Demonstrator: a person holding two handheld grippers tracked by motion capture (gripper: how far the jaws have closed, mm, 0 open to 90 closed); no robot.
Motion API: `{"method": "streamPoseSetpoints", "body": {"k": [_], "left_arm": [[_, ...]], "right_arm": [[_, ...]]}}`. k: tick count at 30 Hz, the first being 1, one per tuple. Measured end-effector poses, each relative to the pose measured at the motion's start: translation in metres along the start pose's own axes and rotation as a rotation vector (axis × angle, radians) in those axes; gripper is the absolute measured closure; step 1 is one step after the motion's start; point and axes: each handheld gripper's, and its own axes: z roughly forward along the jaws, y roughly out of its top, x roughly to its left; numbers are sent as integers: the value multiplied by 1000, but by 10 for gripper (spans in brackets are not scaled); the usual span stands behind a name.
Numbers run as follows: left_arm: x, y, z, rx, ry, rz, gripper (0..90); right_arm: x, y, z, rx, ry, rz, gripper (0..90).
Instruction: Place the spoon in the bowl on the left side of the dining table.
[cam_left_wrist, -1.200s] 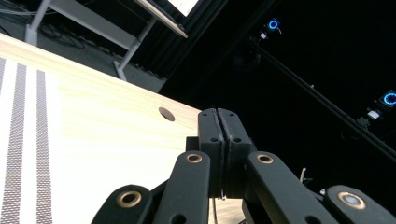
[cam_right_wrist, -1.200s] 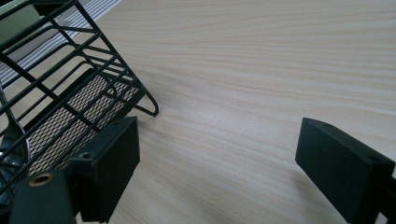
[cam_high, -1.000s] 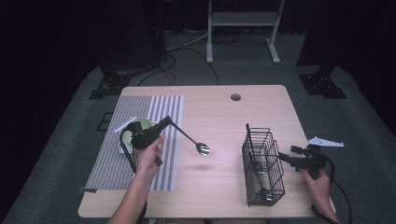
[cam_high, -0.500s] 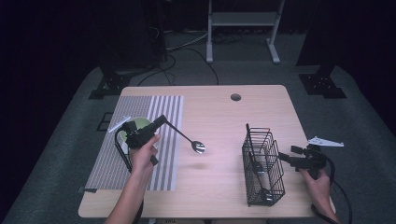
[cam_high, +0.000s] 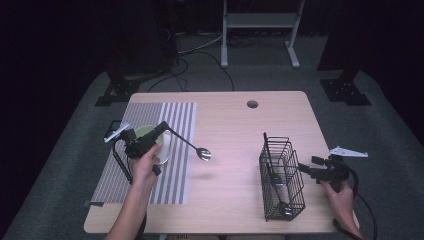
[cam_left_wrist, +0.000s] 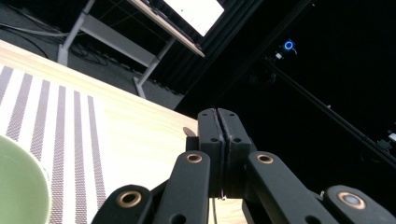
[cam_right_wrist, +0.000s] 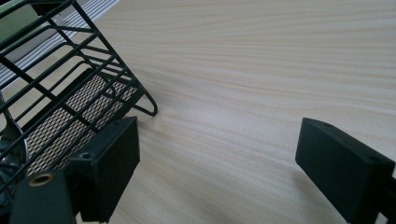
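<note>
My left gripper (cam_high: 165, 128) hovers over the striped mat (cam_high: 150, 115), shut on the handle of a metal spoon (cam_high: 202, 153). The spoon slants down to the right, and its bowl hangs above the table just past the mat's edge. In the left gripper view the two jaws (cam_left_wrist: 218, 116) are pressed together. A green bowl (cam_high: 159, 146) sits on the mat under the hand, and its rim (cam_left_wrist: 18, 186) is near the jaws. My right gripper (cam_high: 303, 169) rests open just right of the black wire basket (cam_high: 282, 180), with bare wood between its fingers (cam_right_wrist: 219, 135).
The wire basket (cam_right_wrist: 79, 112) holds some metal cutlery (cam_right_wrist: 11, 140) at its near end. A round cable hole (cam_high: 252, 104) sits at the far side of the wooden table (cam_high: 235, 125). Dark stands and cables lie on the floor behind the table.
The left hand has carried the spoon leftwards and slightly up, away from the basket and toward the mat. The right hand has stayed still.
</note>
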Motion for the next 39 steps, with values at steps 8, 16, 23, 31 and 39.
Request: {"method": "streamPoseSetpoints", "body": {"k": [8, 16, 23, 31, 39], "left_arm": [[6, 7, -8, -20, 21, -3, 897], [13, 15, -17, -40, 41, -6, 897], [18, 20, -25, -60, 56, -8, 896], [24, 25, -32, -77, 70, -15, 897], [30, 29, -39, -92, 87, -21, 897]], "right_arm": [[0, 0, 0, 0, -1, 2, 127], [0, 0, 0, 1, -2, 3, 127], [0, 0, 0, 3, -4, 3, 127], [0, 0, 0, 2, -5, 4, 127], [0, 0, 0, 5, -6, 4, 127]]}}
